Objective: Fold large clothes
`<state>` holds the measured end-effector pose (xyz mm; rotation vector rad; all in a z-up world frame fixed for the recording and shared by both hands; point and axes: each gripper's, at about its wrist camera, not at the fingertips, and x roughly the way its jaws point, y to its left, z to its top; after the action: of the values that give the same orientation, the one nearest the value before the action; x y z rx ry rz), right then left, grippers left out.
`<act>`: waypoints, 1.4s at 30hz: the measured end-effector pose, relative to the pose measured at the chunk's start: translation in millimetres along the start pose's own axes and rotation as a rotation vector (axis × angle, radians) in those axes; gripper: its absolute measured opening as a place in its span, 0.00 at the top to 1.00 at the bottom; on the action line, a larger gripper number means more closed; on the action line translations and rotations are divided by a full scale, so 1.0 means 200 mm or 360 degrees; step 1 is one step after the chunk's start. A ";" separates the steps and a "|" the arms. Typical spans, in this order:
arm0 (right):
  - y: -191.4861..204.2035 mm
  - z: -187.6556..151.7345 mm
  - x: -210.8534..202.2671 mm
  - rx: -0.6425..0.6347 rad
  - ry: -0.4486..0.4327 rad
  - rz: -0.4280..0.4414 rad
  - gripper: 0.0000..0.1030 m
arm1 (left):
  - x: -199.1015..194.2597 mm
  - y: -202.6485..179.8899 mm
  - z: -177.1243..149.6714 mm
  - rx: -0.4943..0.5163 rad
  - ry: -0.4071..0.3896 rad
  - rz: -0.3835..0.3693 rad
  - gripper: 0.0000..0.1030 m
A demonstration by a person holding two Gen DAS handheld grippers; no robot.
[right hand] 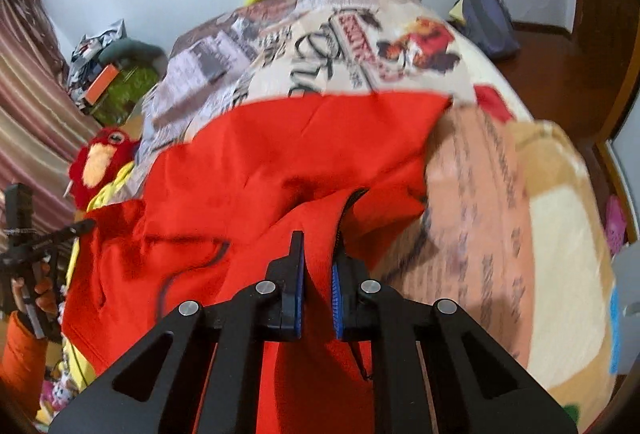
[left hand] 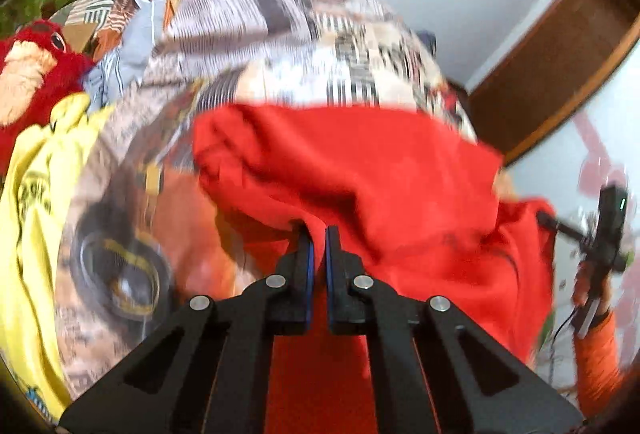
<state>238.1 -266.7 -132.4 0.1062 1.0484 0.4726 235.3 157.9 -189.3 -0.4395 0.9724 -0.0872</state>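
A large red garment (left hand: 360, 169) with a dark zipper lies spread over a bed with a patterned cover (left hand: 280, 33). My left gripper (left hand: 317, 234) is shut on a fold of the red cloth at its near edge. The right gripper's device shows at the far right of the left wrist view (left hand: 608, 230). In the right wrist view the red garment (right hand: 280, 153) fills the middle, and my right gripper (right hand: 318, 242) is shut on its cloth beside the zipper (right hand: 344, 218). The left gripper's device shows at the far left (right hand: 24, 234).
A yellow garment (left hand: 36, 193) and a red plush toy (left hand: 32, 73) lie at the bed's left side. A dark bag (right hand: 488, 17) sits at the far corner. Brown wooden furniture (left hand: 560, 65) stands to the right. Striped curtains (right hand: 28, 93) hang at left.
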 end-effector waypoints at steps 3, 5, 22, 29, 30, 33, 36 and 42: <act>-0.05 0.10 0.05 0.0048 -0.0022 -0.0019 0.91 | 0.03 0.04 0.17 -0.0096 -0.0085 0.0013 0.97; -0.08 0.15 0.09 0.0078 -0.0027 -0.0042 0.91 | 0.09 0.09 0.25 -0.0133 -0.0114 0.0082 0.97; -0.14 0.24 0.36 0.0070 0.0160 -0.0227 0.61 | 0.49 0.32 0.16 -0.0121 0.0196 0.0436 0.64; -0.13 0.17 0.14 -0.0004 0.0110 -0.0220 0.53 | 0.20 0.26 0.13 -0.0047 0.0090 0.0420 0.59; -0.13 0.15 0.12 -0.0005 0.0109 -0.0210 0.53 | 0.17 0.24 0.12 -0.0021 0.0090 0.0414 0.57; -0.12 0.09 0.08 -0.0003 0.0125 -0.0188 0.53 | 0.09 0.20 0.06 0.0062 0.0099 0.0404 0.48; -0.13 0.03 0.09 0.0005 0.0169 -0.0199 0.49 | 0.08 0.19 0.00 0.0096 0.0142 0.0386 0.45; -0.15 -0.07 0.19 0.0100 0.0266 -0.0142 0.46 | 0.22 0.28 -0.17 -0.0043 0.0353 0.0249 0.44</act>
<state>252.2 -279.4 -179.3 0.0763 1.2273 0.3722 225.6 185.8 -263.0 -0.3826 1.2241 0.0192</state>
